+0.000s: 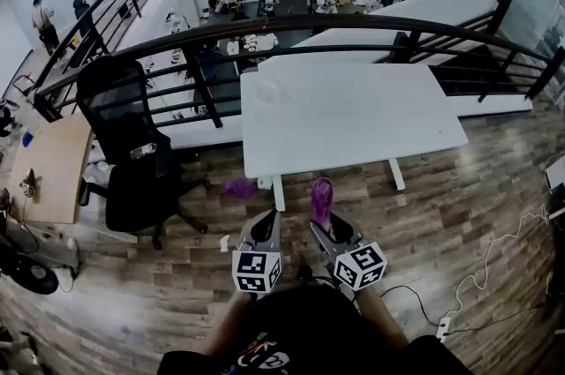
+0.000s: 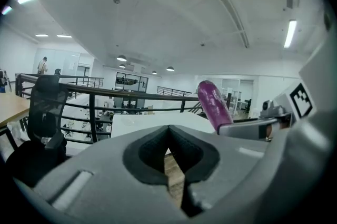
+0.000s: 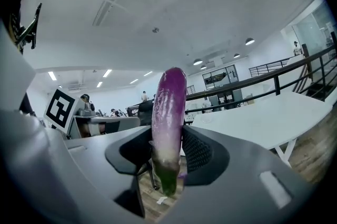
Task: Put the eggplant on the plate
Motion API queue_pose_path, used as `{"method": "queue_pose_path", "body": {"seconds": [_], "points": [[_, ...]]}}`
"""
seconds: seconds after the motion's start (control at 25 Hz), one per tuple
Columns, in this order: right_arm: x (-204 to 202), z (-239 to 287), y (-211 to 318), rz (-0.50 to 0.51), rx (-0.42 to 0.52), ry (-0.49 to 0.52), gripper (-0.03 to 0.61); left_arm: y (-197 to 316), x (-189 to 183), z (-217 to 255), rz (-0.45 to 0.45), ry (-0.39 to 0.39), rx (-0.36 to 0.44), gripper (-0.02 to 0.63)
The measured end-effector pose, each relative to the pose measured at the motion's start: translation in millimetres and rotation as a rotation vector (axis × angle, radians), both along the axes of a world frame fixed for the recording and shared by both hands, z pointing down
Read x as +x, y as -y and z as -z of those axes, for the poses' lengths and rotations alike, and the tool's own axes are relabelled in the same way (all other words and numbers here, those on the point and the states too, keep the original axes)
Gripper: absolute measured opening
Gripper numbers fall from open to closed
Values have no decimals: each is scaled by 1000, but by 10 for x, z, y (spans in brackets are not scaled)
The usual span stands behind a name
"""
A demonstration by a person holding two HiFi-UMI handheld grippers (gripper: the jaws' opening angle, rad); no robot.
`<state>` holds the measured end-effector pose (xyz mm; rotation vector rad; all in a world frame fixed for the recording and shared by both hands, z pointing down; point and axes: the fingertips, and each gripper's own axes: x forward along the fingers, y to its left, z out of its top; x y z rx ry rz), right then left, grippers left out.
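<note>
A long purple eggplant (image 1: 322,201) with a green stem end stands upright between the jaws of my right gripper (image 1: 325,228), which is shut on its lower part. In the right gripper view the eggplant (image 3: 168,117) fills the gap of the gripper (image 3: 167,152). My left gripper (image 1: 265,221) hangs beside it, shut and empty; its pads meet in the left gripper view (image 2: 169,136), where the eggplant (image 2: 213,104) shows at the right. A faint pale plate (image 1: 267,91) lies at the left end of the white table (image 1: 371,117) ahead. Both grippers are above the wooden floor, short of the table.
A black office chair (image 1: 132,153) stands left of the table, beside a wooden desk (image 1: 48,166). A small purple thing (image 1: 238,187) lies on the floor by the table leg. A black railing (image 1: 291,29) runs behind the table. A cable and power strip (image 1: 444,329) lie at the right.
</note>
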<state>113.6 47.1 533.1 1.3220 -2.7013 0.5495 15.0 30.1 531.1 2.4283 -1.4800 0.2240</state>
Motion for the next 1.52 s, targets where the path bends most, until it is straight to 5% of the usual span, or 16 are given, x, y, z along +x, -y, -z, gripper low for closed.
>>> {"method": "queue_pose_path", "body": {"seconds": [0.4,1.0,1.52], "points": [[-14,-155,849,50,-35,-41,178,820,144,-55,-3,71,-1,5],[-556,-428,2584,41,-86,-155,178,2622,-301,-236,-31,43,-30,5],[-931,-1187,3810,116,-226,-251,178,3484,-675,-913,-9,2,-193,5]]}}
